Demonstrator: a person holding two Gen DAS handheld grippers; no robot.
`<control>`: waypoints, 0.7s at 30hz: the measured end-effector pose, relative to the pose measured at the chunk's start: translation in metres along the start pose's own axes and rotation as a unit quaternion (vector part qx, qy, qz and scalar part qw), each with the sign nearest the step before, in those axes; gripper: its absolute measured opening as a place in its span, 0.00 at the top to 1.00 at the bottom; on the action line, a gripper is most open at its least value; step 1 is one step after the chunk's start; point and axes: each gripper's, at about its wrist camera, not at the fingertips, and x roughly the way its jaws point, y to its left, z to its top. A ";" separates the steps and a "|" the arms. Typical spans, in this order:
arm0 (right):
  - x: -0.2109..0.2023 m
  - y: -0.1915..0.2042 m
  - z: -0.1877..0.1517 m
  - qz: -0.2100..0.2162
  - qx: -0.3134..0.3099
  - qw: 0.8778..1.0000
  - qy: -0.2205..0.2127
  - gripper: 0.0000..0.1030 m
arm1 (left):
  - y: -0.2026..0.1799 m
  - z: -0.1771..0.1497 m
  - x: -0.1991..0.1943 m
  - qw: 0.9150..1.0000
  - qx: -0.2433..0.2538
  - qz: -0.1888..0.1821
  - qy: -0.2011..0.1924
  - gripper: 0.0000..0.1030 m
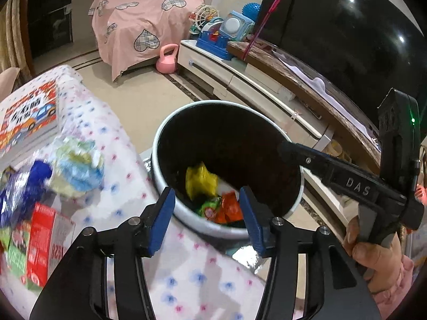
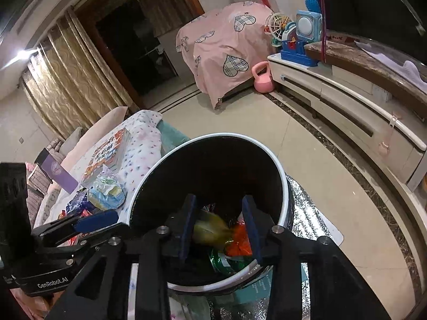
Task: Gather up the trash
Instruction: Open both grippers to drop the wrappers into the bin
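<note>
- "DAS" moulded on right gripper (image 1: 287, 150) arm; "GenRobot.AI" printed on left gripper (image 2: 97, 220) body.
- Left gripper (image 1: 206, 220): blue pads partly apart, nothing clamped, poised over near rim of trash bin (image 1: 299, 202).
- Right gripper (image 2: 220, 228): pads partly apart over bin mouth; blurred yellow wrapper (image 2: 210, 230) between them, contact not discernible.
- Orange wrapper (image 2: 240, 242) lying in bin beyond pads.

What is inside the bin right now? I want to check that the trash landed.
The bin holds a yellow wrapper, an orange packet and a green packet. The bottom beneath them is dark and covered.
</note>
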 end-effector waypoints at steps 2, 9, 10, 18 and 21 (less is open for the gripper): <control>-0.004 0.003 -0.002 0.003 0.002 1.000 -0.003 0.57 | 0.005 -0.008 -0.007 1.000 -0.007 0.003 -0.003 0.47; -0.019 0.029 -0.022 0.027 0.000 0.999 -0.018 0.29 | 0.031 -0.044 -0.040 0.999 -0.040 0.016 -0.017 0.44; -0.021 0.033 -0.025 0.030 -0.001 0.999 -0.018 0.28 | 0.036 -0.048 -0.044 0.999 -0.044 0.019 -0.020 0.43; -0.028 0.072 -0.060 0.050 -0.001 0.999 -0.015 0.25 | 0.078 -0.093 -0.079 0.995 -0.081 0.045 -0.021 0.43; -0.025 0.086 -0.072 0.058 -0.004 0.998 -0.004 0.25 | 0.096 -0.111 -0.090 0.994 -0.091 0.055 -0.017 0.43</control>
